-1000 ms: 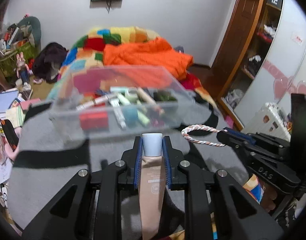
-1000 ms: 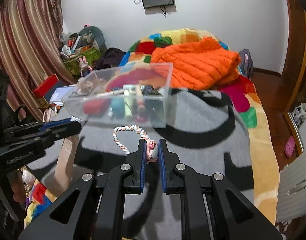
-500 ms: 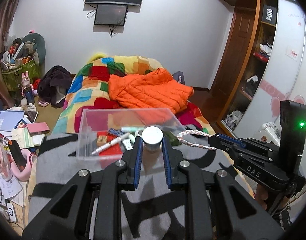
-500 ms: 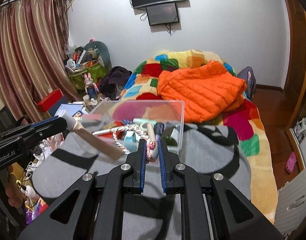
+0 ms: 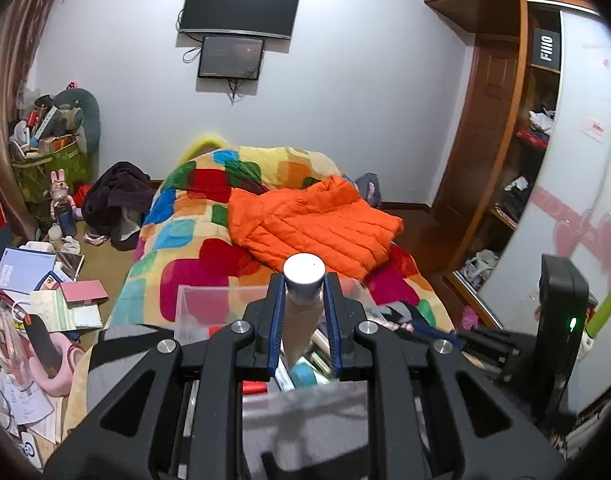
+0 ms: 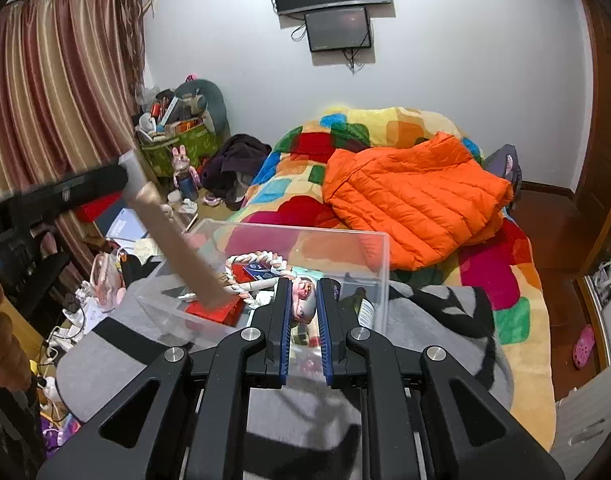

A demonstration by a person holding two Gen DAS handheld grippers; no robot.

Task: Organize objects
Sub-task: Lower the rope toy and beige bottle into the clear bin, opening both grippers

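Bedroom's grey blanket [image 6: 425, 312] is bearing a clear bin [image 6: 305, 240]; left gripper [image 5: 304, 312] is clenching a beige tube [image 5: 301, 320], right gripper [image 6: 303, 312] a braided rope's charm [image 6: 303, 304].

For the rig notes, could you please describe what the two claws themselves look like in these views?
Both claws are the same matte black build: the left claw and right claw each have two angular linkage arms with triangular cut-outs, round silver pivot bolts, and straight parallel fingers lined with ribbed blue pads. In the left wrist view, the other claw's black upright body shows a small lit green light. No cables or sleeves show.
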